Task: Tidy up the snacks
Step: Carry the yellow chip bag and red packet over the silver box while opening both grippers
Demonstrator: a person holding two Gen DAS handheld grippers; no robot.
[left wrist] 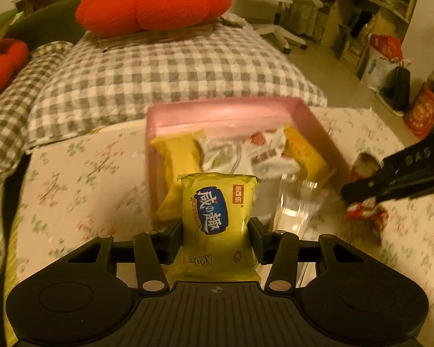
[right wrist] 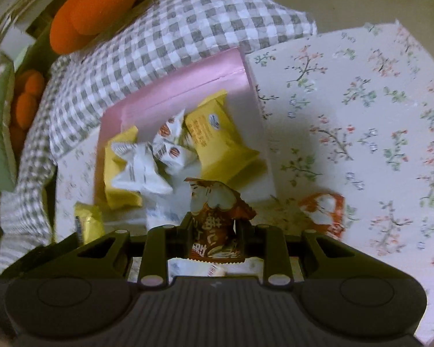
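Yellow-green snack packet [left wrist: 217, 219] upright, pinched at its lower half between the fingers of the left gripper [left wrist: 215, 238], held just short of the pink box [left wrist: 217, 110]. Red-brown snack packet [right wrist: 217, 222] pinched the same way in the right gripper [right wrist: 214, 231], near the box's front edge.

Box sits on the floral-cloth surface [right wrist: 361, 86], already carrying yellow packs [right wrist: 217, 136] and white wrappers [right wrist: 141, 167]. One more red packet [right wrist: 324, 214] lies loose on the cloth, just right of the box.

My read: both packets are due for the box. Best to carry each clear over the near wall before spreading the fingers, one hand at a time so they don't crowd. The free space looks to be front-right. Packets are light and crinkly; a low release should stop them bouncing out.

Checked quilt [left wrist: 159, 72] and orange cushion [left wrist: 153, 3] lie behind.
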